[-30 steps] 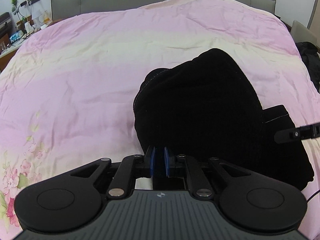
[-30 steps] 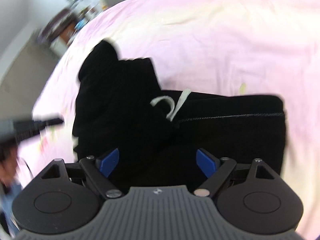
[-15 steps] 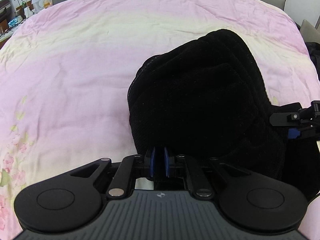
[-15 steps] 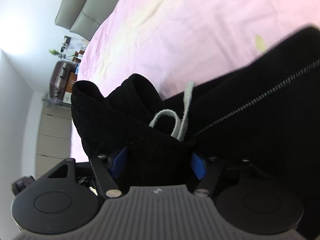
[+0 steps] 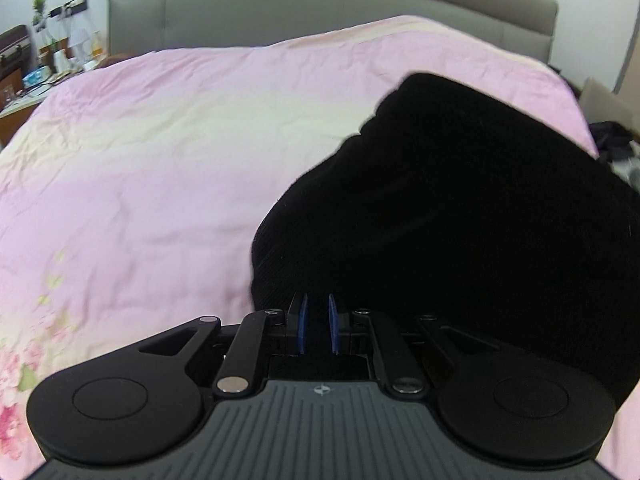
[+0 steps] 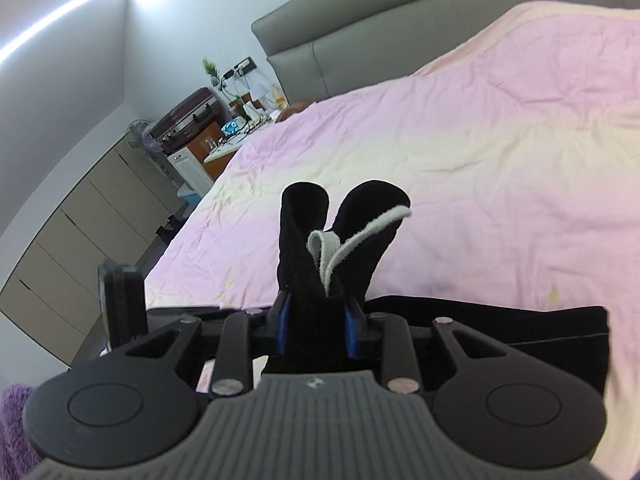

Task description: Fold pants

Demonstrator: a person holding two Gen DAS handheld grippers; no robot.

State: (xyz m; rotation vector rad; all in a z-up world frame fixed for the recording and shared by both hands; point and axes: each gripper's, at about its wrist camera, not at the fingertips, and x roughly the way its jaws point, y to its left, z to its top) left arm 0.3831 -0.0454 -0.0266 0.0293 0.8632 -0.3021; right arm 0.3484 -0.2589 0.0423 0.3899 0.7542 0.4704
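Observation:
The black pants (image 5: 460, 208) are bunched and lifted above the pink bedspread (image 5: 160, 152), filling the right half of the left wrist view. My left gripper (image 5: 315, 322) is shut on a thin edge of the black fabric at its lower left. In the right wrist view my right gripper (image 6: 316, 326) is shut on a thick fold of the pants (image 6: 316, 248), the waistband end with its white drawstring (image 6: 352, 240) sticking up between the blue pads. More of the pants (image 6: 540, 332) hangs to the right.
A grey padded headboard (image 5: 320, 12) stands at the far end of the bed. A cluttered bedside table (image 6: 236, 128) and beige cabinets (image 6: 80, 232) stand beyond the bed's left side. Dark clothes (image 5: 612, 140) lie off the bed's right edge.
My right gripper has closed on the waistband fold and lifted it, tilting up toward the headboard. The pants have risen off the bed in both views. My left gripper stays shut on the fabric.

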